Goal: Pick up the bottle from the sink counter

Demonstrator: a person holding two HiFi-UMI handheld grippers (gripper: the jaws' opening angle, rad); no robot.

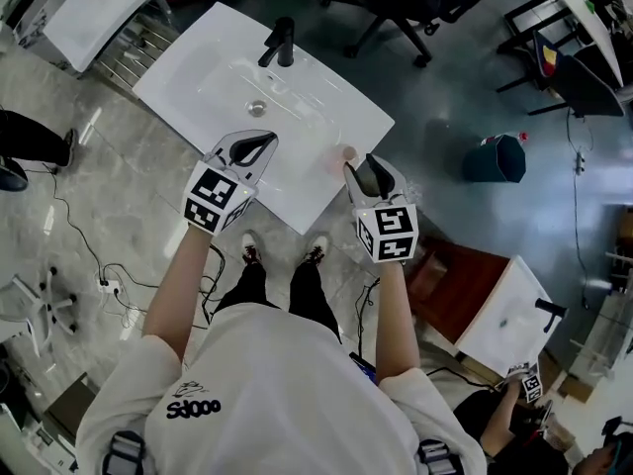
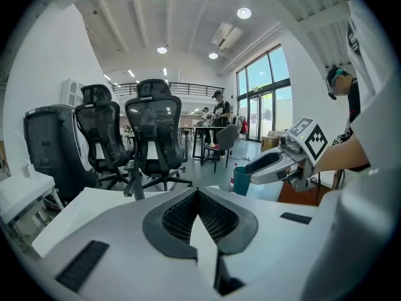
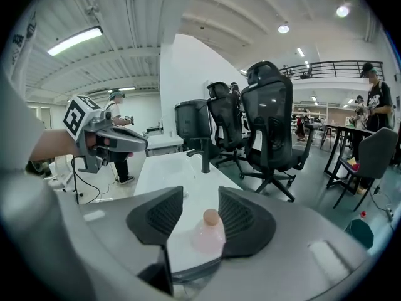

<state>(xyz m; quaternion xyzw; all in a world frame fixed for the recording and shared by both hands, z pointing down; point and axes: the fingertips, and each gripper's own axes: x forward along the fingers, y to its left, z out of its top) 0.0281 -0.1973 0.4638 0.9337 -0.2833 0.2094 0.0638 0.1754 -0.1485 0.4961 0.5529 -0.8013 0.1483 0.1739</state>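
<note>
A small pale pink bottle (image 1: 341,156) with a tan cap stands near the front right edge of the white sink counter (image 1: 326,107). In the right gripper view the bottle (image 3: 210,231) sits between the jaws, close against the right-hand pad and with a gap to the left-hand one. My right gripper (image 1: 358,163) (image 3: 200,193) is open around it. My left gripper (image 1: 267,142) (image 2: 197,193) hovers over the counter's front edge, left of the bottle, its jaws shut with nothing in them.
A black faucet (image 1: 282,43) and the drain (image 1: 257,109) lie behind the grippers. A teal bin (image 1: 497,158) stands on the floor to the right, office chairs (image 1: 396,8) beyond the counter. Other white sink units (image 1: 99,8) (image 1: 504,315) stand at top left and lower right.
</note>
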